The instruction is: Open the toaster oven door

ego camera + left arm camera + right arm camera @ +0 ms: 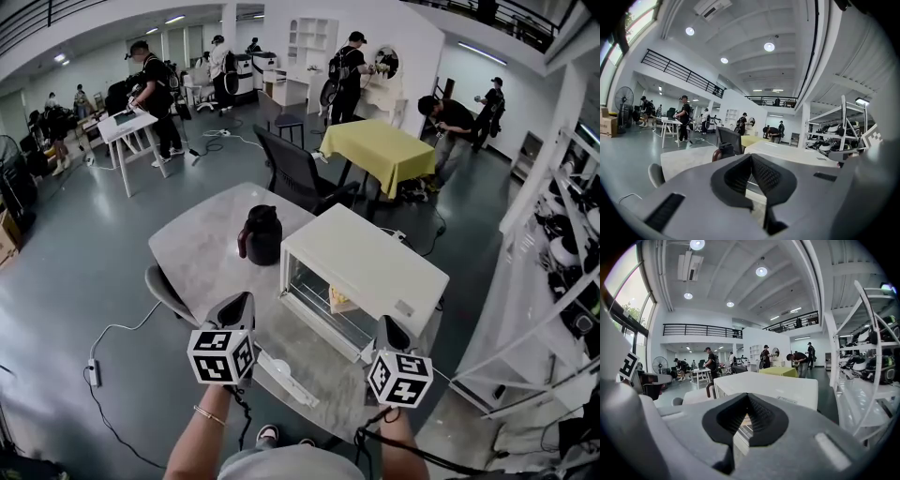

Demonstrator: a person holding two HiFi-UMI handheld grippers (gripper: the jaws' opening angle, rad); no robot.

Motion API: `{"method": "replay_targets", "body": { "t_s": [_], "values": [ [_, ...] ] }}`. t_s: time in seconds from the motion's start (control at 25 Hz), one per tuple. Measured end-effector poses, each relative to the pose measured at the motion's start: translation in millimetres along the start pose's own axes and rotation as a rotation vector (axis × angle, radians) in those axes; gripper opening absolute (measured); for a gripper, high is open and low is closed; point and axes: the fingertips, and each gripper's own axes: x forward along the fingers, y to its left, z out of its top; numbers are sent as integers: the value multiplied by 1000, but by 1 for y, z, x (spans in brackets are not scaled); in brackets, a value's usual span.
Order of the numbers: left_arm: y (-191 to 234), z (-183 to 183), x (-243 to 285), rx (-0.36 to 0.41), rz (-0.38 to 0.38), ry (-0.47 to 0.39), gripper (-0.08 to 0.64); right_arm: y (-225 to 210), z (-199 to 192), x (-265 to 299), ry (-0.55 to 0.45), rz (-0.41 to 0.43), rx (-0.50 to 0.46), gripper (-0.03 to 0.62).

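Boxy white toaster oven (375, 267) sits centre-right on the mottled grey, stone-look table (192, 248) — wire rack showing, its glass door (286, 377) lying flat toward the bottom edge. Left gripper (239, 302) and right gripper (387, 325) flank that door — ribbed dark pads pressed together, holding nothing.

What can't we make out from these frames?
- Yellowish item inside oven: head view, too small to identify.
- Door: gripper views, mostly covered by left gripper and right gripper bodies.
- Oven's front right corner: head view, behind right gripper.
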Motion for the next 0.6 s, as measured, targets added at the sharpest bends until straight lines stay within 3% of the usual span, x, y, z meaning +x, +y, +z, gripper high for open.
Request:
{"method": "replay_targets", "body": {
  "t_s": [0.6],
  "values": [
    [10,-5,-2,8,-18,25,6,10,-4,-3,8,-16,5,5]
  ]
}}
